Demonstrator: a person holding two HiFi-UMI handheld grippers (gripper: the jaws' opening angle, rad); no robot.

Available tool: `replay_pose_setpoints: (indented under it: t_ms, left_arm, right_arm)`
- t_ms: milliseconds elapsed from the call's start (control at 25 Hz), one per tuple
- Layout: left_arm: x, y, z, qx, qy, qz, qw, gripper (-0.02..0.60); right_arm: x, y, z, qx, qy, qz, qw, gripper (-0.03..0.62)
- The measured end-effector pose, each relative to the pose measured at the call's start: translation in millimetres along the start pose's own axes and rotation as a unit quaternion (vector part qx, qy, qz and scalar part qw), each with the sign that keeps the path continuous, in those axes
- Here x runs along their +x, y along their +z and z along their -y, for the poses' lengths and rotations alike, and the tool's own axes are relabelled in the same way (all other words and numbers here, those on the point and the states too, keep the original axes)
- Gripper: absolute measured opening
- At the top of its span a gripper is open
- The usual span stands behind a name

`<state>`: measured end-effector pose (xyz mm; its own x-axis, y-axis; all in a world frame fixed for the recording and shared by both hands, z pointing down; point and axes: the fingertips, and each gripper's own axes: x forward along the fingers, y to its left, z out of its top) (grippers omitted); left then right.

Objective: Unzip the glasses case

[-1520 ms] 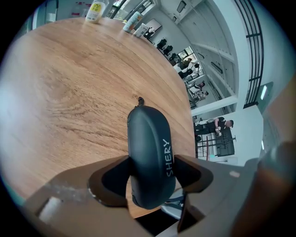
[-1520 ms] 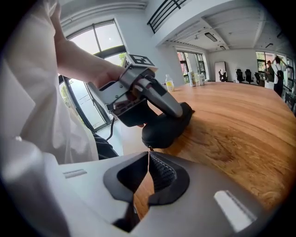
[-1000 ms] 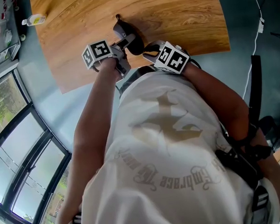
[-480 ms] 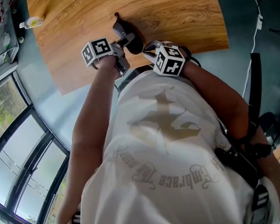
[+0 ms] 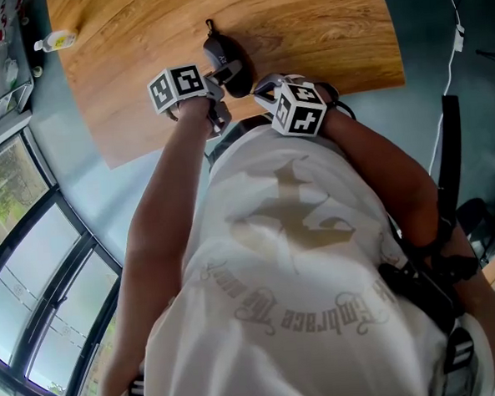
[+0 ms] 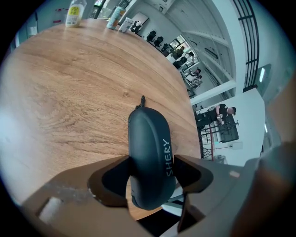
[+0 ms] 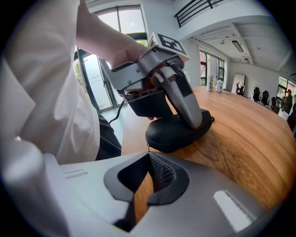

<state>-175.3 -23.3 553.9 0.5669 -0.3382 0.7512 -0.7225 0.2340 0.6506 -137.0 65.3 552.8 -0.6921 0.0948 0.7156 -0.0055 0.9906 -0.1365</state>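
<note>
A black zipped glasses case [image 5: 233,68] lies on the wooden table [image 5: 321,29], near the edge closest to the person. In the left gripper view the case [image 6: 147,139] stands lengthwise between the jaws, printed side up. My left gripper [image 6: 151,170] is shut on its near end, both pads pressed against its sides. My right gripper [image 7: 147,156] sits just in front of the case [image 7: 178,132]. Its tips meet on a thin zipper pull [image 7: 148,148] at the case's near end. In the head view, the left gripper [image 5: 221,73] and right gripper [image 5: 259,88] flank the case.
A small bottle [image 5: 60,34] lies at the table's far left corner, with more bottles [image 6: 74,11] along that edge. The person's white shirt [image 5: 293,257] fills the lower head view. Windows [image 5: 33,248] run along the left. A cable [image 5: 458,46] hangs on the right.
Both grippers have rolled a little about their own axes. The case and left gripper sit slightly farther up the table than a second ago. Both grips are unchanged.
</note>
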Motion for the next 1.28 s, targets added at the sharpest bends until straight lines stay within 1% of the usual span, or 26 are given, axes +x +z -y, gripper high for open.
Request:
replay_pose_setpoints:
  t_ms: [320,640,840,1080,1280]
  left_arm:
    - [0.7,-1.1,2.0,0.045,0.031,-0.011,0.9984,0.311]
    - [3.4,-3.0,1.2,0.081,0.046,-0.032,0.9952,0.31]
    - [3.8,-3.0,1.1,0.074,0.048,-0.033,0.9955,0.31]
    - [4.1,-2.4,3.4,0.064,0.042,-0.03,0.9966,0.31]
    - [3.7,-3.2,4.1,0.061,0.04,-0.03,0.9969,0.31]
  right_arm:
    - [2.6,0.8,-3.6,0.009,0.012,-0.005,1.0,0.005]
    - [1.1,3.7,-1.3,0.02,0.0,0.002,1.0,0.002]
    - [0.3,2.6,-0.2,0.016,0.0,0.001,1.0,0.003]
    - [-1.0,5.1,-4.9,-0.024,-0.002,0.019,1.0,0.006]
    - [-0.3,4.7,-1.7,-0.022,-0.013,0.018,0.999,0.015]
